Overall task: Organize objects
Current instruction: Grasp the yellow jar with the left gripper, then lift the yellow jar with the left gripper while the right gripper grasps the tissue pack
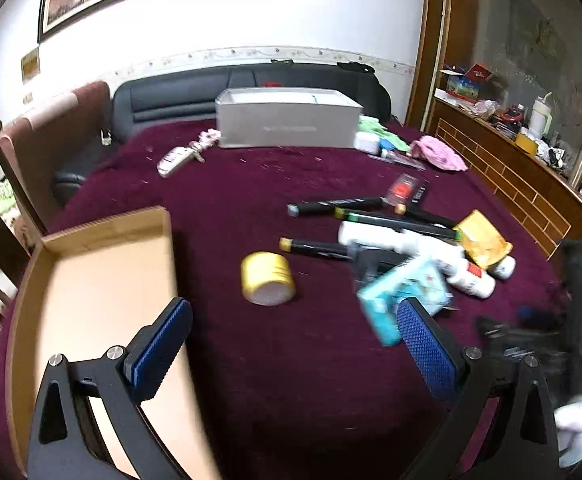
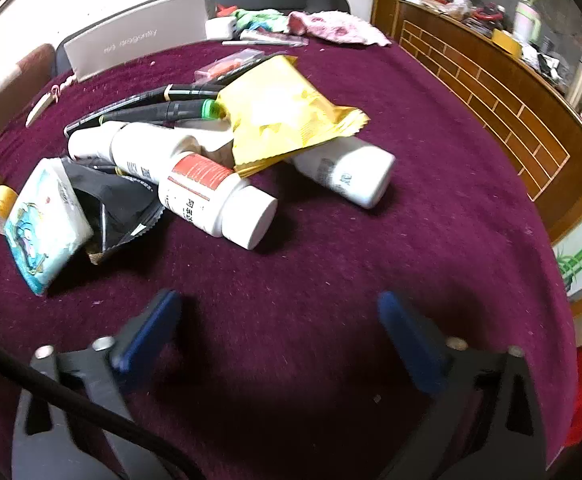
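Cardboard tray [image 1: 91, 280] sits at the near-left of the desk [image 1: 251, 360] and, in the part that shows, holds nothing, so my read is sorting has barely begun, if at all. Everything to sort is loose on the maroon cloth: yellow tape roll [image 1: 267, 278] lies alone just right of the tray; further right is the pile, with a teal tissue pack [image 2: 47, 224] leaning against a black pouch [image 2: 123, 208], white bottles [image 2: 211, 196] lying on their sides, a yellow snack packet [image 2: 283, 116] draped over them, and black markers [image 2: 147, 108] behind. Further back: a grey box [image 1: 287, 120], a pink cloth [image 1: 439, 152], small bits beside them; can't tell whether those count. Left gripper [image 1: 295, 344] is spread wide, nothing between the pads, hanging over the cloth between tray and pile. Right gripper [image 2: 279, 332] is also spread, empty, over bare cloth just short of the bottles. Left to do, by my estimate: the whole pile plus the tape roll into the tray.
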Demonstrator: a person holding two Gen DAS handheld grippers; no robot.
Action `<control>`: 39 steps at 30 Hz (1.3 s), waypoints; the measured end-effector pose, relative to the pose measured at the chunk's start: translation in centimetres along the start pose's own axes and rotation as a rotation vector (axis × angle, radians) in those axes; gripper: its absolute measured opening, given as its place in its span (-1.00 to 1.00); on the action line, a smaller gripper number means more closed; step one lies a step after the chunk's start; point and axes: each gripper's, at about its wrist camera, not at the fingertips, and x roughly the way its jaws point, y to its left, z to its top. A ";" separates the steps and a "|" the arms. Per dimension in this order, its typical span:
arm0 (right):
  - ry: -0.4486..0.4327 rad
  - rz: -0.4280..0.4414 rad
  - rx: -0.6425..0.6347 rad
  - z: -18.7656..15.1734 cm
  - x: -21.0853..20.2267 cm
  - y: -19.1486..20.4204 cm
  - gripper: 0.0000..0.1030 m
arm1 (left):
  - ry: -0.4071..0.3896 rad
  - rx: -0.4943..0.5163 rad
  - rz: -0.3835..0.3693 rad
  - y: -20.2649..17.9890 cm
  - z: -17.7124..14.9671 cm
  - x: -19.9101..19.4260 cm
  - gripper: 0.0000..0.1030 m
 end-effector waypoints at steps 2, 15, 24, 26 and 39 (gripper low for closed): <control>-0.121 0.023 0.028 -0.4 -3.1 -0.4 0.77 | 0.041 -0.021 0.031 1.6 0.3 1.0 0.95; -0.215 0.172 0.052 -1.1 -5.7 -0.2 0.95 | 0.194 -0.110 0.120 0.5 0.4 10.4 0.93; -0.159 0.289 0.048 -0.3 -4.7 1.2 0.95 | 0.226 -0.096 0.123 -0.2 0.0 12.7 -0.34; -0.133 0.358 0.054 -0.2 -4.4 1.3 0.95 | 0.237 -0.173 0.045 0.5 0.0 11.8 -0.34; 0.139 0.622 0.239 1.6 -0.6 6.3 0.91 | 0.049 -0.154 -0.101 2.0 -0.8 1.6 -0.34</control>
